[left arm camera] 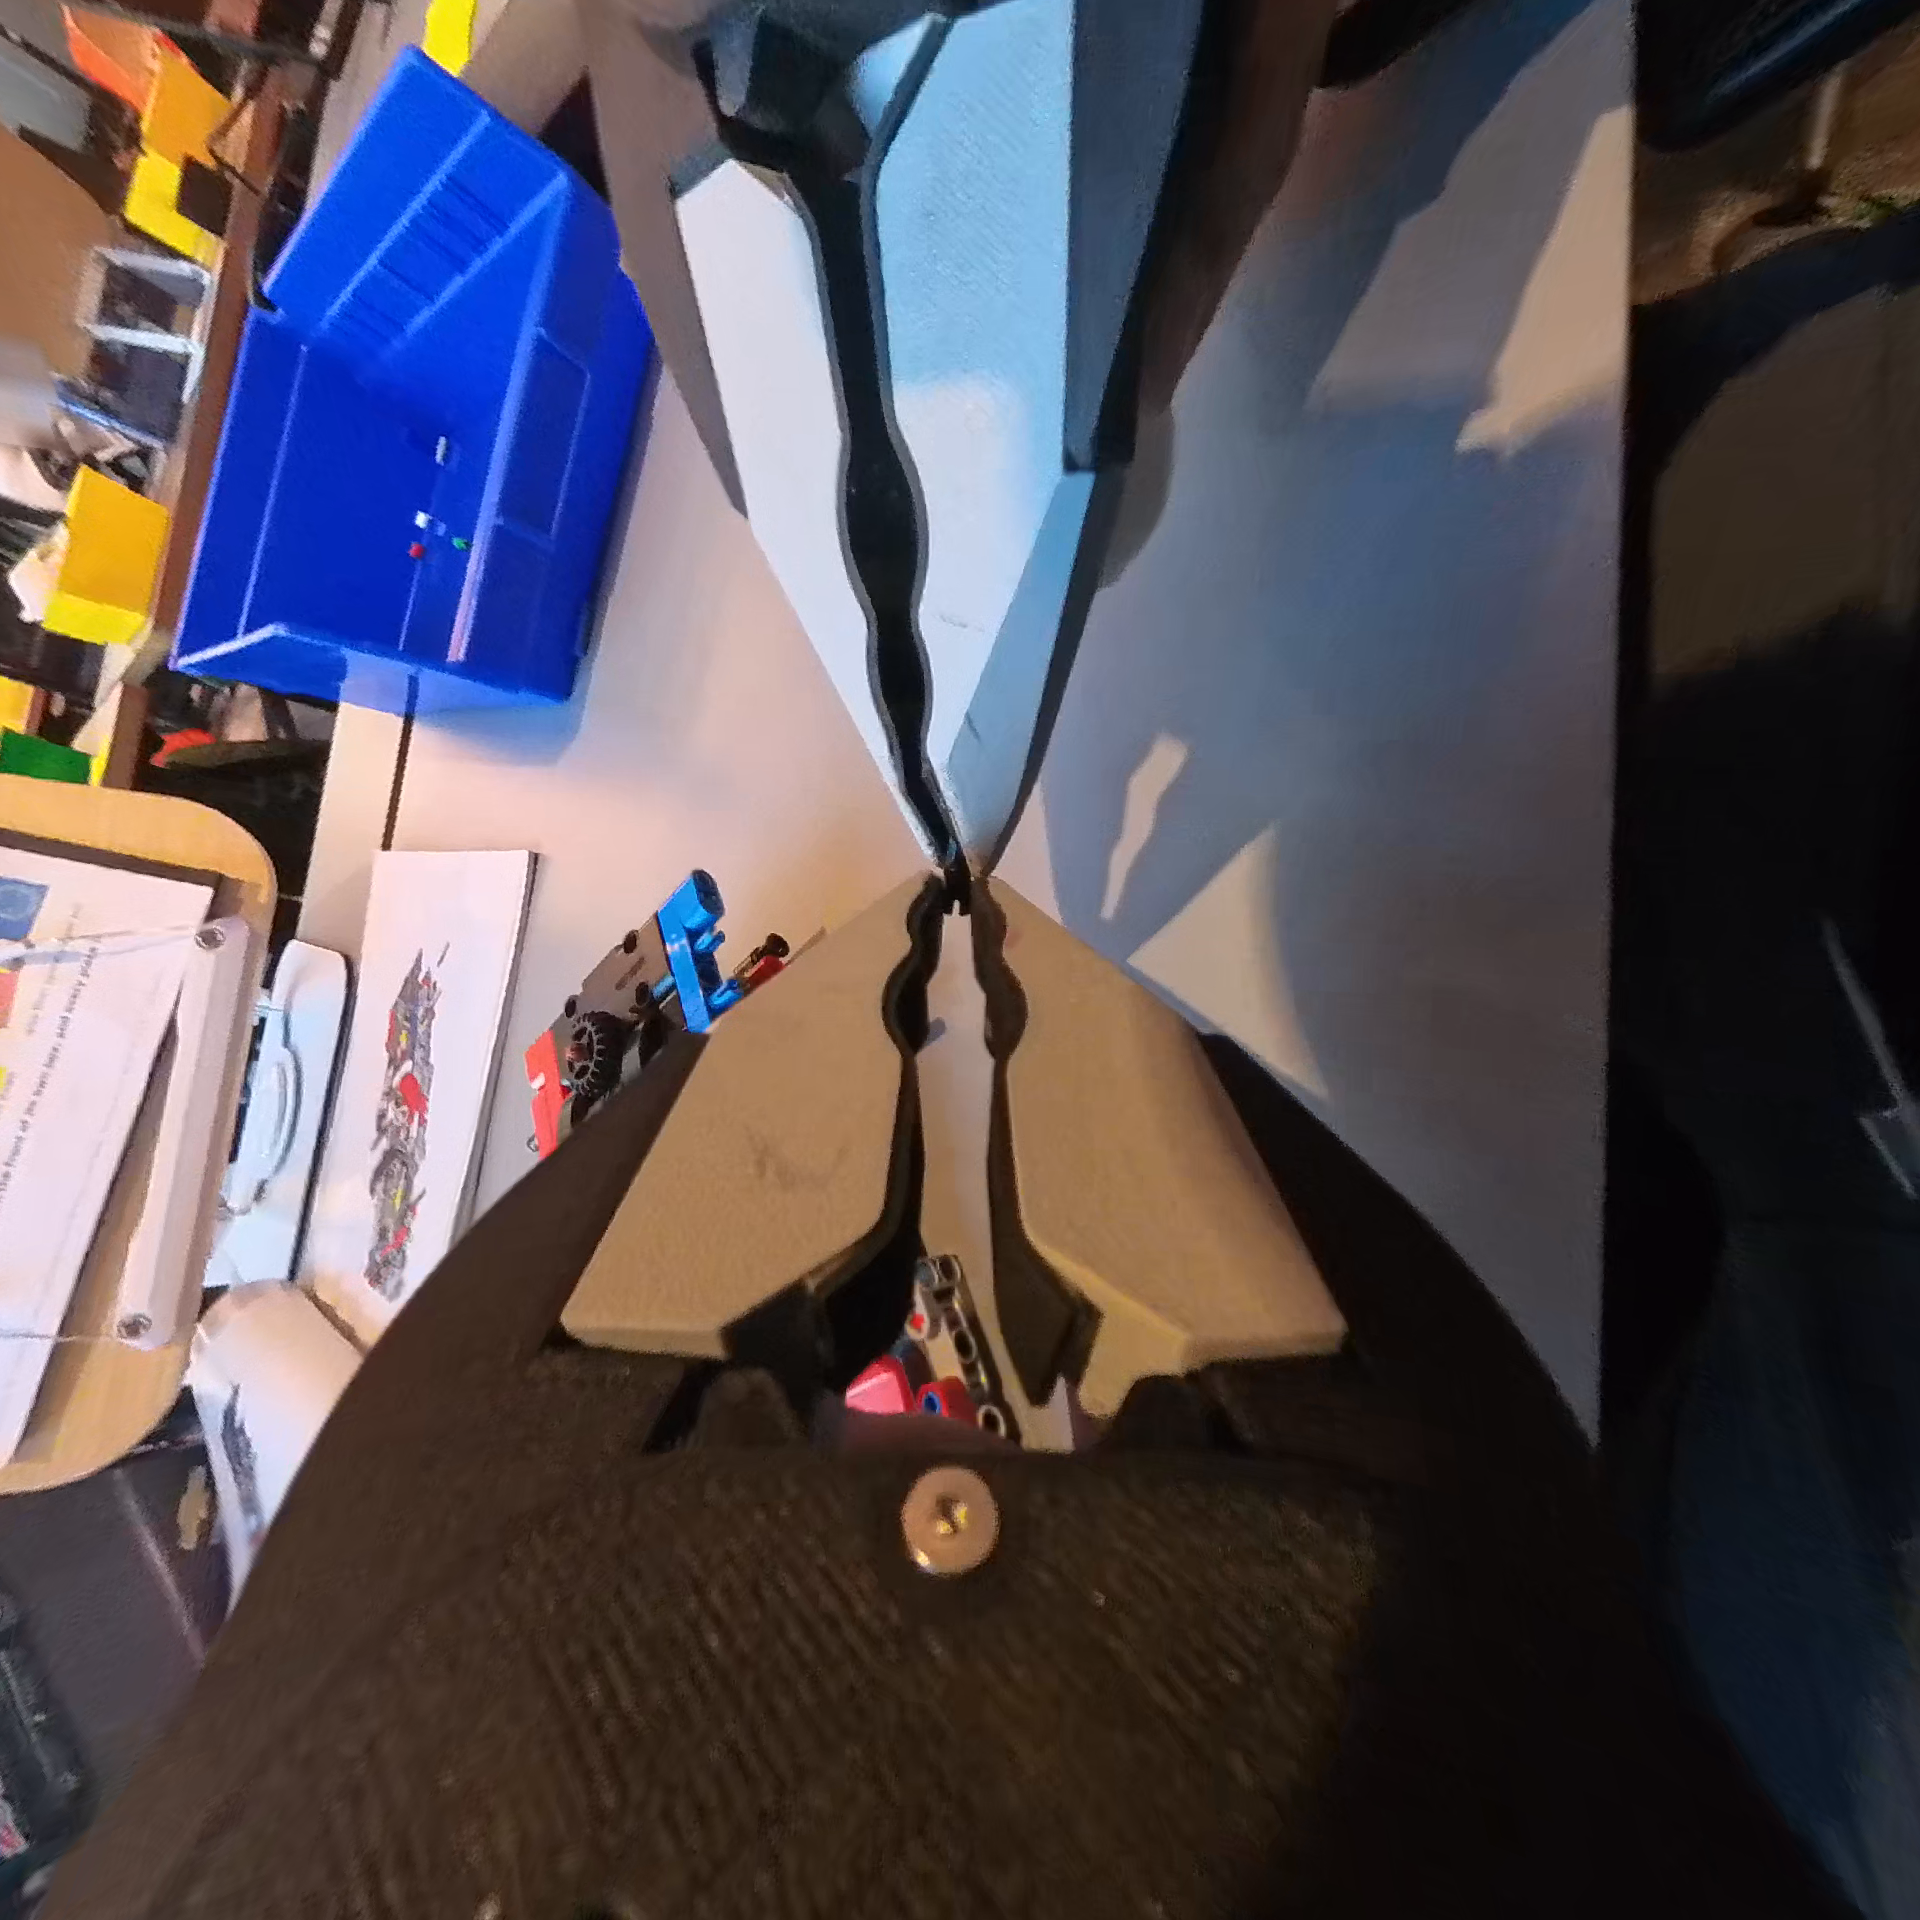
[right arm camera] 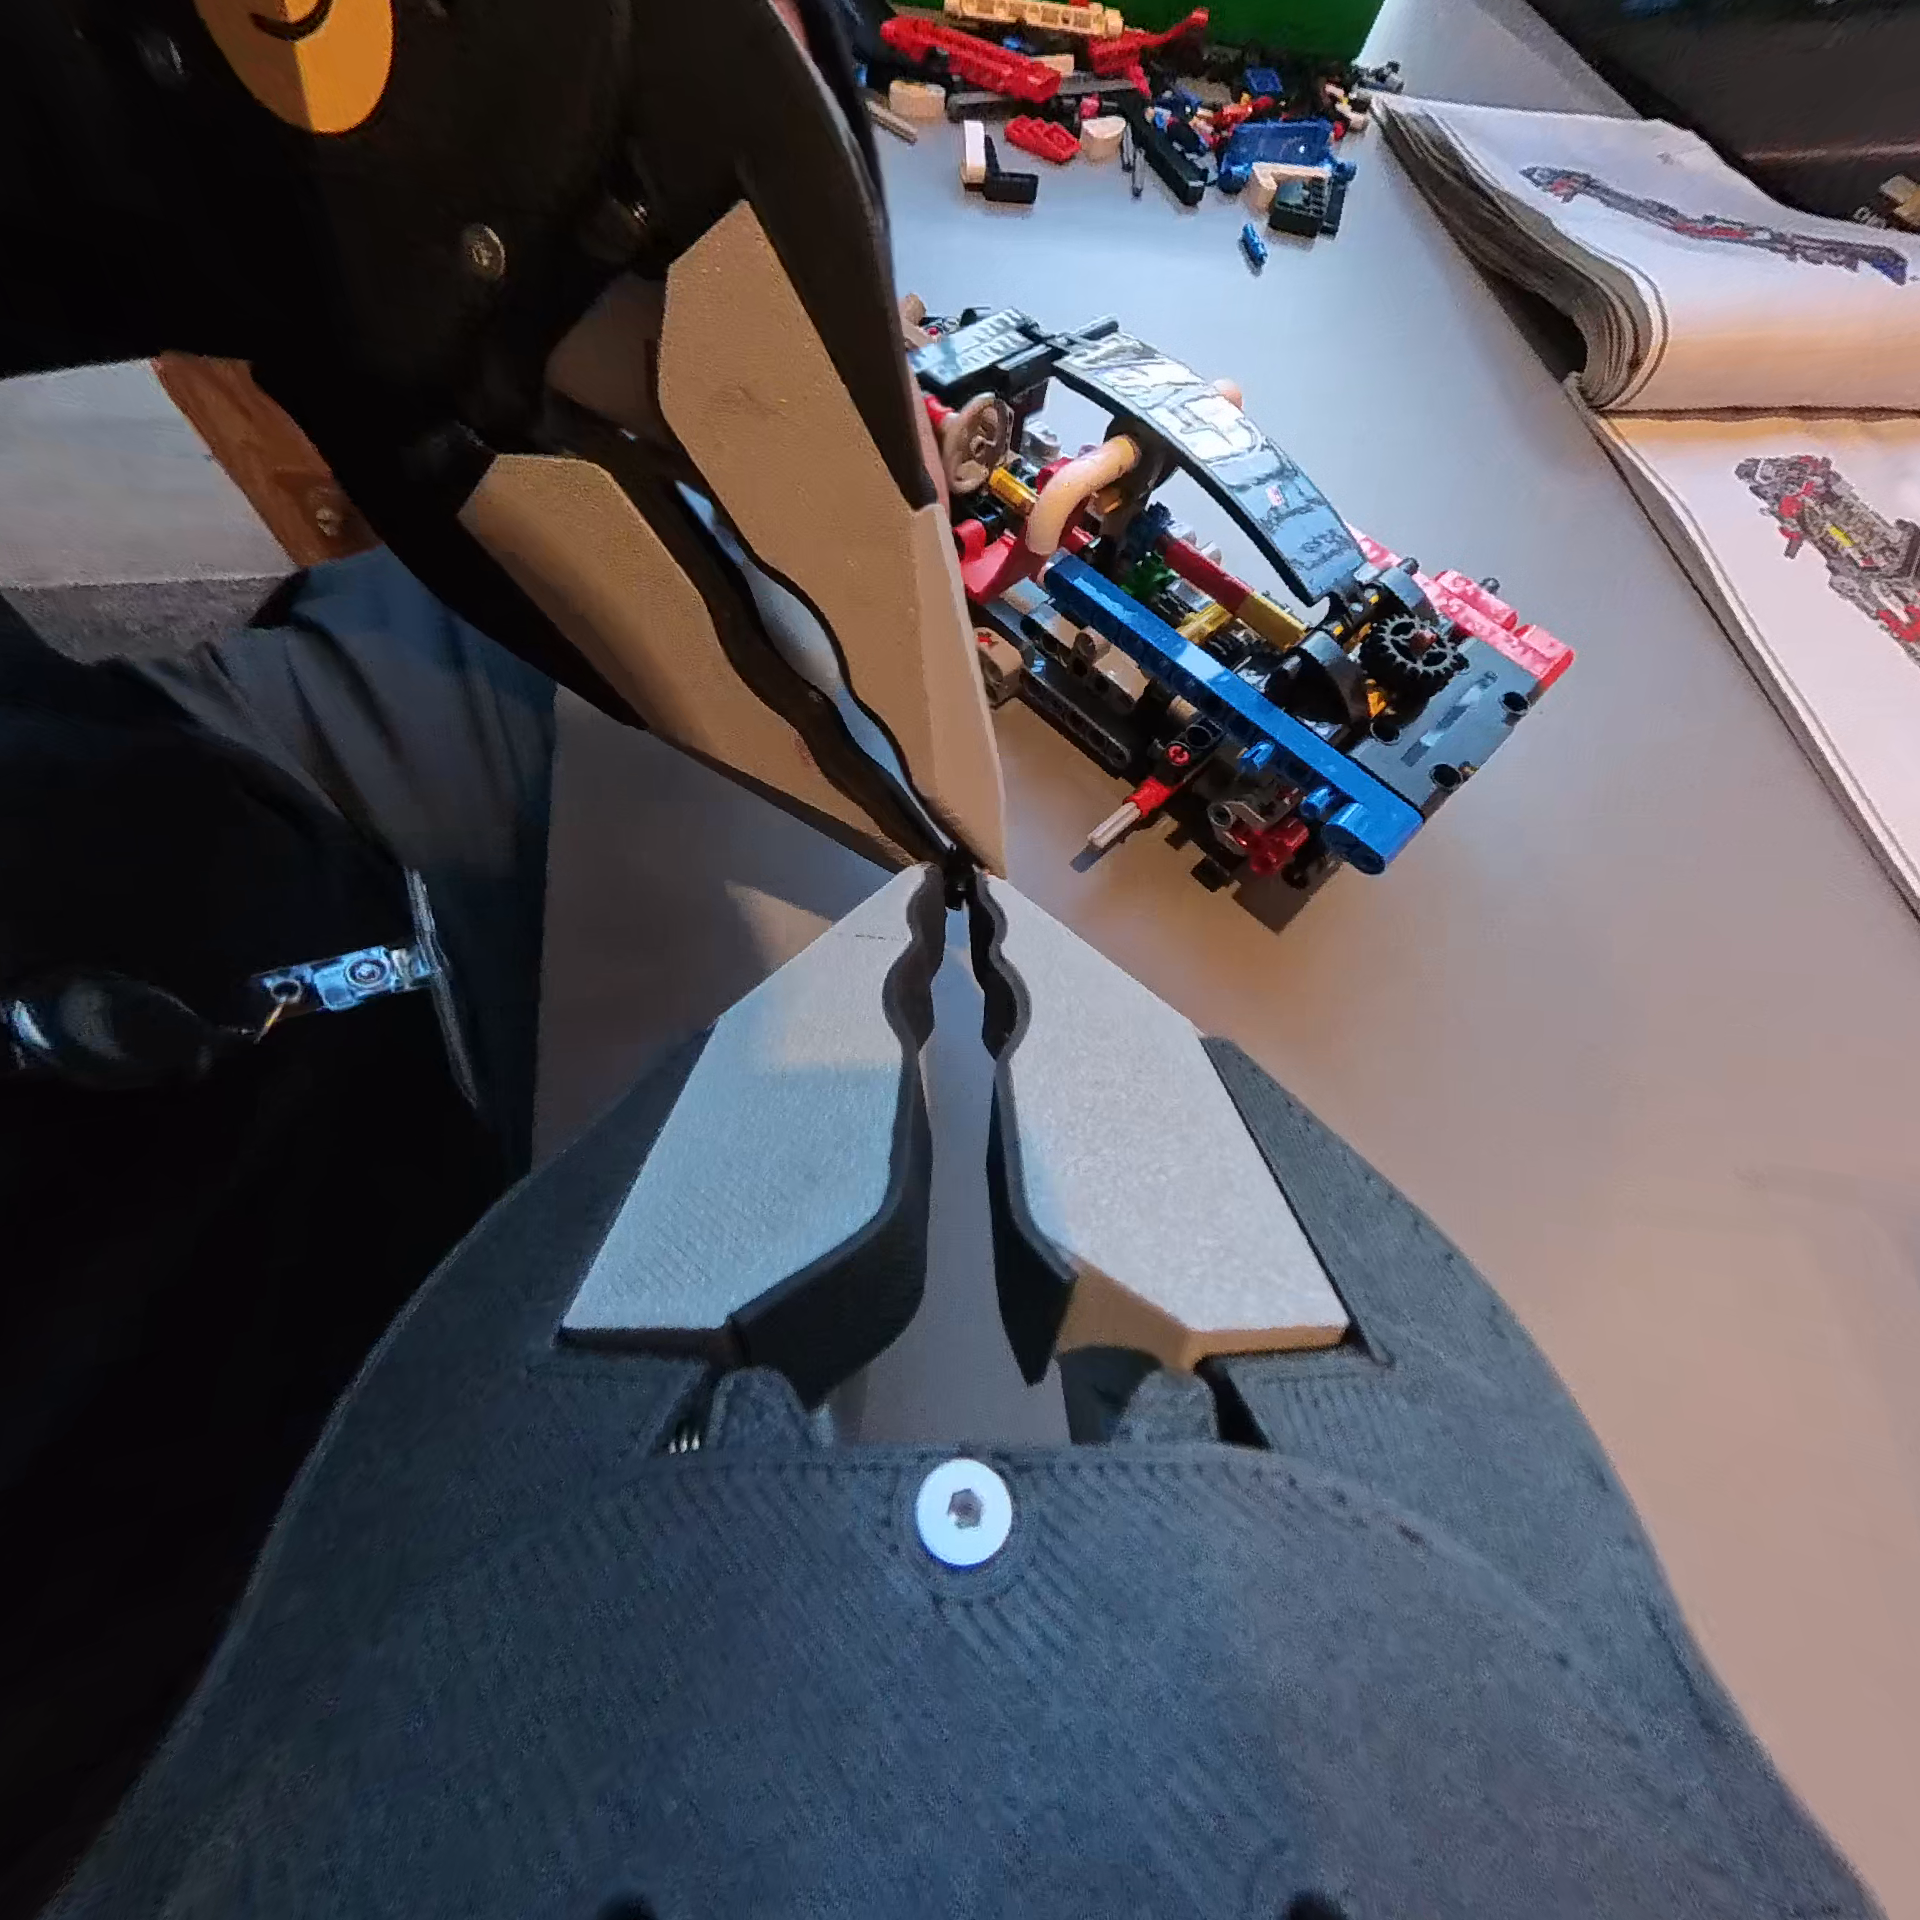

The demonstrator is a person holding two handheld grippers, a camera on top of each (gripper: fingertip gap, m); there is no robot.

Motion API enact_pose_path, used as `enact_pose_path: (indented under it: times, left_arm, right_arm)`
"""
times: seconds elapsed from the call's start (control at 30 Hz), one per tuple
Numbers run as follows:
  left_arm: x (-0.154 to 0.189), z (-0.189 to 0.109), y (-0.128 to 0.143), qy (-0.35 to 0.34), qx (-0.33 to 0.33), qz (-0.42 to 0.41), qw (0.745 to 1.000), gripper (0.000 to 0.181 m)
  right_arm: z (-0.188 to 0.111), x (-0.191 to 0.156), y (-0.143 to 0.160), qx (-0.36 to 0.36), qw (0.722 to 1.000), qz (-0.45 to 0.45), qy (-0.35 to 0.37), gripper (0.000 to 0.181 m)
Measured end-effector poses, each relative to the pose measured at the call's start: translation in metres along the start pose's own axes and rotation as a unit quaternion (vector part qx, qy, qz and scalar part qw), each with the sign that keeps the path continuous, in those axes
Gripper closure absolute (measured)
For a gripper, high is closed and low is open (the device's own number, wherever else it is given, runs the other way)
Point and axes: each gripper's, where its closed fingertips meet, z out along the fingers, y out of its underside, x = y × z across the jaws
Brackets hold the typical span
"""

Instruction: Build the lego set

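My left gripper [left arm camera: 952, 891] and my right gripper [right arm camera: 956, 891] meet tip to tip above the table. Both are shut on the same small black piece [right arm camera: 954, 881], which also shows in the left wrist view [left arm camera: 950, 875]; most of it is hidden by the fingertips. In the right wrist view the left gripper comes in from the upper left. The partly built lego model [right arm camera: 1247, 644], with a blue beam, a black arch and red parts, lies on the table beyond the tips. It also shows in the left wrist view [left arm camera: 665, 987], left of my fingers.
A pile of loose lego pieces [right arm camera: 1143, 104] lies at the far table edge by a green bin [right arm camera: 1299, 16]. Open instruction booklets [right arm camera: 1714, 260] lie at the right. A blue bin [left arm camera: 416, 436] stands on the table. A person's dark clothing [right arm camera: 208, 831] is at the left.
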Motion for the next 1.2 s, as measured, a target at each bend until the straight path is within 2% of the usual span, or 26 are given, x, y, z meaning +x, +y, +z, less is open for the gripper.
enact_pose_path:
  times: [0.07, 0.27, 0.33, 0.43, 0.53, 0.63, 0.73, 0.93, 1.03, 1.2]
  left_arm:
    - [-0.002, 0.001, 0.000, -0.003, 0.003, -0.026, 1.000, 0.178]
    - [-0.017, -0.004, 0.012, -0.017, -0.005, -0.134, 0.991, 0.148]
    - [-0.016, -0.007, 0.013, 0.003, -0.007, -0.200, 0.980, 0.137]
    - [-0.021, -0.015, 0.008, 0.022, 0.023, -0.284, 0.958, 0.135]
    - [-0.039, -0.027, 0.007, 0.020, 0.044, -0.334, 0.942, 0.133]
    - [-0.065, -0.040, 0.015, 0.005, 0.036, -0.344, 0.938, 0.128]
    - [-0.083, -0.045, 0.038, 0.001, -0.015, -0.349, 0.937, 0.117]
    - [-0.077, -0.035, 0.063, 0.070, -0.050, -0.380, 0.921, 0.109]
    - [-0.073, -0.030, 0.062, 0.103, -0.048, -0.399, 0.910, 0.106]
    - [-0.075, -0.025, 0.071, 0.093, -0.081, -0.382, 0.916, 0.102]
  right_arm:
    - [0.000, 0.003, 0.000, 0.008, 1.000, 0.010, -0.001, 0.180]
    - [-0.002, 0.015, 0.003, 0.019, 0.999, 0.045, 0.012, 0.180]
    - [-0.002, 0.026, 0.005, 0.021, 0.997, 0.059, 0.037, 0.180]
    - [-0.002, 0.040, 0.012, 0.015, 0.994, 0.093, 0.061, 0.180]
    - [-0.002, 0.049, 0.014, 0.017, 0.991, 0.115, 0.073, 0.180]
    - [-0.002, 0.055, 0.015, 0.015, 0.989, 0.118, 0.087, 0.180]
    - [-0.002, 0.060, 0.014, 0.019, 0.988, 0.115, 0.100, 0.180]
    - [-0.008, 0.071, 0.008, 0.047, 0.984, 0.105, 0.135, 0.180]
    - [-0.008, 0.071, 0.008, 0.045, 0.984, 0.102, 0.139, 0.180]
    - [-0.006, 0.071, 0.009, 0.040, 0.985, 0.105, 0.134, 0.180]
